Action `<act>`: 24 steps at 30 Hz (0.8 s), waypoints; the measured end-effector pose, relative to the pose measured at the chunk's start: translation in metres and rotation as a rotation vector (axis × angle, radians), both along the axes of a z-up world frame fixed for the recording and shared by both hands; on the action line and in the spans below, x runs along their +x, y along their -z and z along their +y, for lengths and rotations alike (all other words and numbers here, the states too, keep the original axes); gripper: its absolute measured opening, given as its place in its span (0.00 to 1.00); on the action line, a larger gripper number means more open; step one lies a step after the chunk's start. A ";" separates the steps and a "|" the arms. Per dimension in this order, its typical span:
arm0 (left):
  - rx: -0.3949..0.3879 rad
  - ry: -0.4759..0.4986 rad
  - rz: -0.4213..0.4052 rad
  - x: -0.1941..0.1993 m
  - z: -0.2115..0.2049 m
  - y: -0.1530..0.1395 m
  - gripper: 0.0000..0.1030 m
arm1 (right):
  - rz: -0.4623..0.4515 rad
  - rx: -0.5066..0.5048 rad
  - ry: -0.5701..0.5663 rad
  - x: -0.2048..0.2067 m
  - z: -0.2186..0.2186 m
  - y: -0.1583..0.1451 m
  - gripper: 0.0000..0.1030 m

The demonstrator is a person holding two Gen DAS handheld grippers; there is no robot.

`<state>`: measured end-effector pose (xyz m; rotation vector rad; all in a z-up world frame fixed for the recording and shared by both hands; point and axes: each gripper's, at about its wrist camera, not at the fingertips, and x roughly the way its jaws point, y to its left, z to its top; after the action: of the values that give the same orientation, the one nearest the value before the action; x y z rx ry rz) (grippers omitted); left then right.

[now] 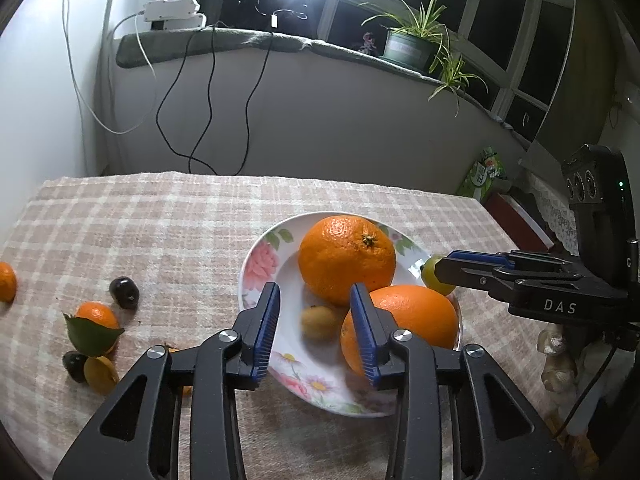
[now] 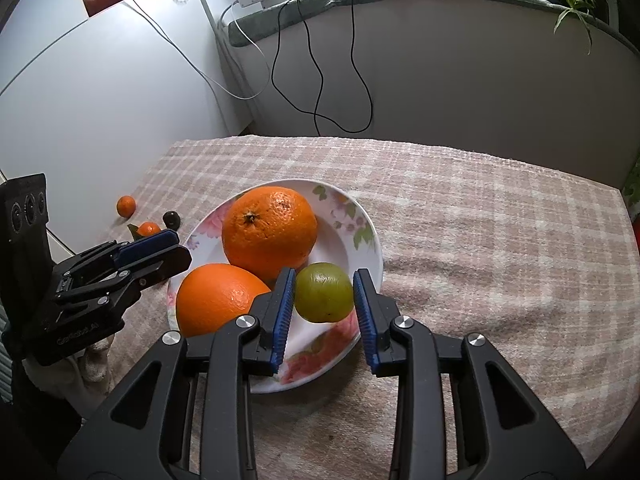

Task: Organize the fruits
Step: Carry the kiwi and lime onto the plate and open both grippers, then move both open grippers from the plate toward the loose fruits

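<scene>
A white floral plate on the checked cloth holds two big oranges and a small yellow-brown fruit. My left gripper is open and empty over the plate's near side, the small fruit lying between its fingers below. My right gripper holds a green fruit between its blue pads over the plate's rim; this fruit also shows in the left wrist view.
Left of the plate lie small mandarins, one with a green leaf, dark plums and a yellow fruit. Cables hang behind the table. A potted plant stands on the sill.
</scene>
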<state>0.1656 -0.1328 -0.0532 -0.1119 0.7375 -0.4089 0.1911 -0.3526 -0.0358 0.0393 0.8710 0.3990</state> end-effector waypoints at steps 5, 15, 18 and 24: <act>0.000 -0.003 -0.006 -0.001 0.000 -0.002 0.43 | -0.030 0.007 0.004 -0.004 0.000 -0.007 0.59; 0.005 -0.009 -0.031 -0.009 0.002 -0.011 0.50 | -0.077 -0.005 0.014 -0.015 0.004 -0.024 0.73; 0.005 -0.014 -0.041 -0.012 0.004 -0.014 0.53 | -0.087 -0.014 0.012 -0.019 0.008 -0.027 0.77; 0.015 -0.030 -0.072 -0.020 0.010 -0.024 0.60 | -0.106 -0.022 0.004 -0.023 0.015 -0.034 0.83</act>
<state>0.1458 -0.1223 -0.0292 -0.0931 0.6670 -0.3770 0.1676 -0.3379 -0.0017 -0.0002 0.7706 0.3850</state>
